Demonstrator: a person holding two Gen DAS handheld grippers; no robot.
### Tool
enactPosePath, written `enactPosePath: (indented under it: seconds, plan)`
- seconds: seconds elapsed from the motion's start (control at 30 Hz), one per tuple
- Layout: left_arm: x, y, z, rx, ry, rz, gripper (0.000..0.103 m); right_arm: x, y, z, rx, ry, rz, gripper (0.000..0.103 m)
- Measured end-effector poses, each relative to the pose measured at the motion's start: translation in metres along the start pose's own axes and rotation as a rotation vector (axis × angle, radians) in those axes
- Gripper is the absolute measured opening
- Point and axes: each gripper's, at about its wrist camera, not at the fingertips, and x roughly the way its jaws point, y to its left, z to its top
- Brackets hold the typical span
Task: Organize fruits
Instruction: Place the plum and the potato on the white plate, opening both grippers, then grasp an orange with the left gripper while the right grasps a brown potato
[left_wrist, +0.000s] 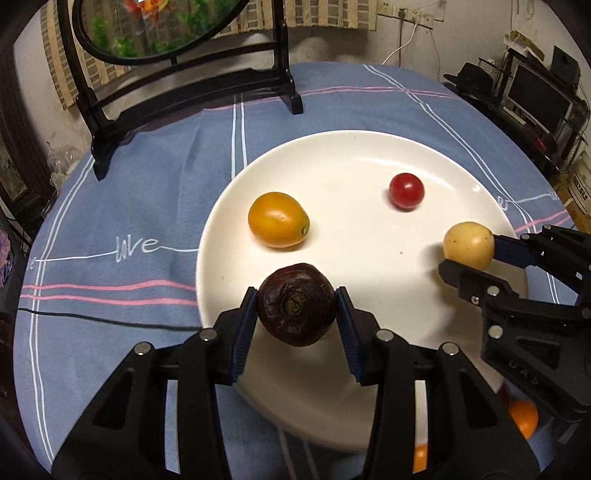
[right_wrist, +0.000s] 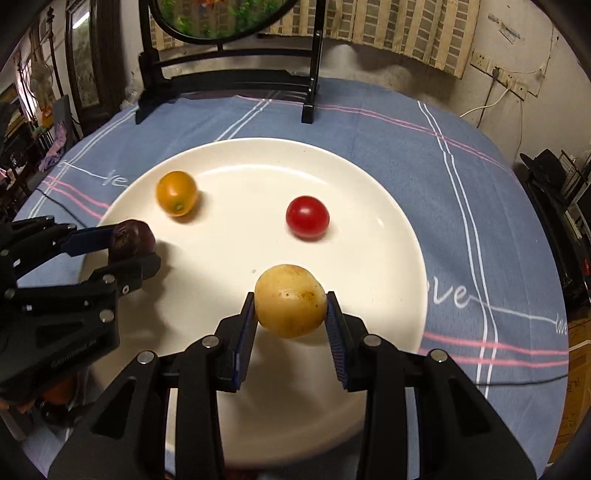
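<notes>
A white plate (left_wrist: 354, 147) (right_wrist: 388, 258) lies on the blue tablecloth. On it rest an orange tomato (left_wrist: 277, 219) (right_wrist: 176, 192) and a red cherry tomato (left_wrist: 406, 190) (right_wrist: 307, 217). My left gripper (left_wrist: 297, 308) (right_wrist: 138, 247) is shut on a dark purple, wrinkled fruit (left_wrist: 296, 309) (right_wrist: 132, 239), held over the plate's near left part. My right gripper (right_wrist: 290, 306) (left_wrist: 467, 251) is shut on a pale yellow round fruit (right_wrist: 290, 301) (left_wrist: 468, 245), held over the plate's near right part.
A black wooden stand with a round picture (left_wrist: 177, 85) (right_wrist: 229, 66) rises at the table's back. A thin black cable (left_wrist: 110, 320) crosses the cloth on the left. Orange fruit (left_wrist: 522, 417) shows under the right gripper. Cluttered shelves (left_wrist: 535, 96) flank the table.
</notes>
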Motion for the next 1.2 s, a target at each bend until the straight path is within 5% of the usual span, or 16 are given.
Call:
enactPosePath:
  seconds: [0.1,0.27,0.6,0.67,1.2]
  plan:
    - [0.008,-0.001,0.004,-0.012,0.010,0.012,0.046,0.010,-0.007,0.005,0.030,0.007,-0.023,0.037]
    - [-0.010,-0.013,0.005,0.056,-0.040,0.064,0.071,0.009,-0.018,0.000,0.119,0.007,0.011,0.039]
    - [-0.089,0.005,-0.027,-0.003,-0.146,0.064,0.090,-0.108,-0.016,-0.057,0.146,-0.216,0.071,0.049]
    - [-0.105,0.009,-0.044,-0.023,-0.159,0.063,0.090,-0.127,-0.009,-0.074,0.113,-0.244,0.048,0.064]
    - [-0.147,0.012,-0.173,0.006,-0.151,0.084,0.092,-0.162,0.033,-0.203,0.074,-0.160,0.069,0.064]
